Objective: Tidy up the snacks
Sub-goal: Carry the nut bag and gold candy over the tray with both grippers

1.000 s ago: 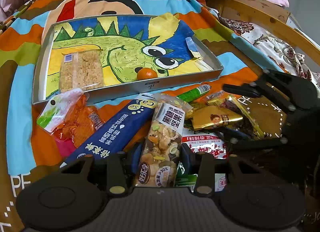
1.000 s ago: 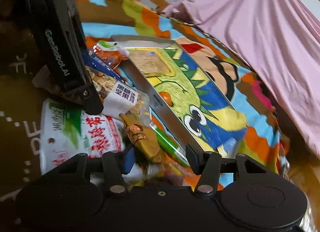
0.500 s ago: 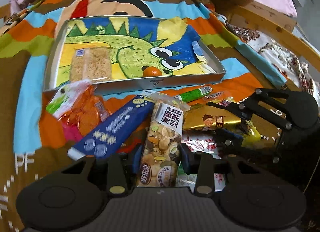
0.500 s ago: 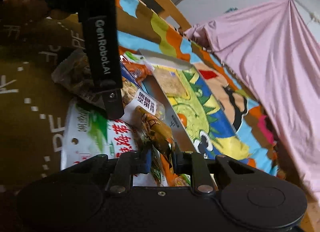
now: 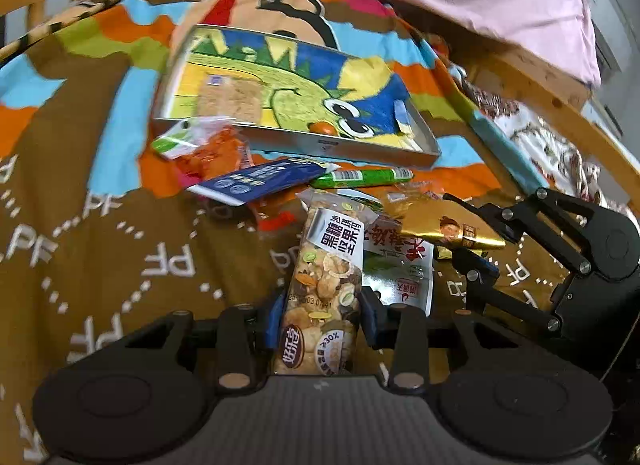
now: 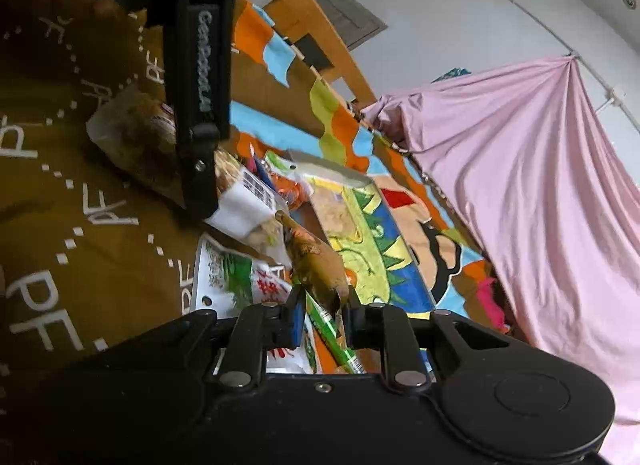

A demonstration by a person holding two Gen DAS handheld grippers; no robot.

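My left gripper (image 5: 320, 315) is shut on a clear nut-crisp packet (image 5: 324, 289) and holds it raised over the bedspread. My right gripper (image 6: 322, 305) is shut on a gold snack packet (image 6: 316, 261), which also shows in the left wrist view (image 5: 452, 231) at the right. A shallow metal tray (image 5: 360, 147) with a dinosaur picture lies beyond and holds a rice-crisp bar (image 5: 228, 99) and a small orange (image 5: 322, 128). In front of it lie an orange bag (image 5: 208, 151), a blue packet (image 5: 260, 181), a green stick (image 5: 360, 176) and a white-green-red bag (image 5: 400, 269).
The snacks lie on a colourful cartoon bedspread (image 5: 100, 225). A wooden bed rail (image 5: 560, 105) runs along the right, and a pink sheet (image 6: 540, 185) hangs behind. The left gripper's body (image 6: 200, 85) stands close in the right wrist view.
The right gripper has closed on the gold packet and lifted it. The left gripper has pulled back and up with the nut-crisp packet, away from the blue packet and the tray.
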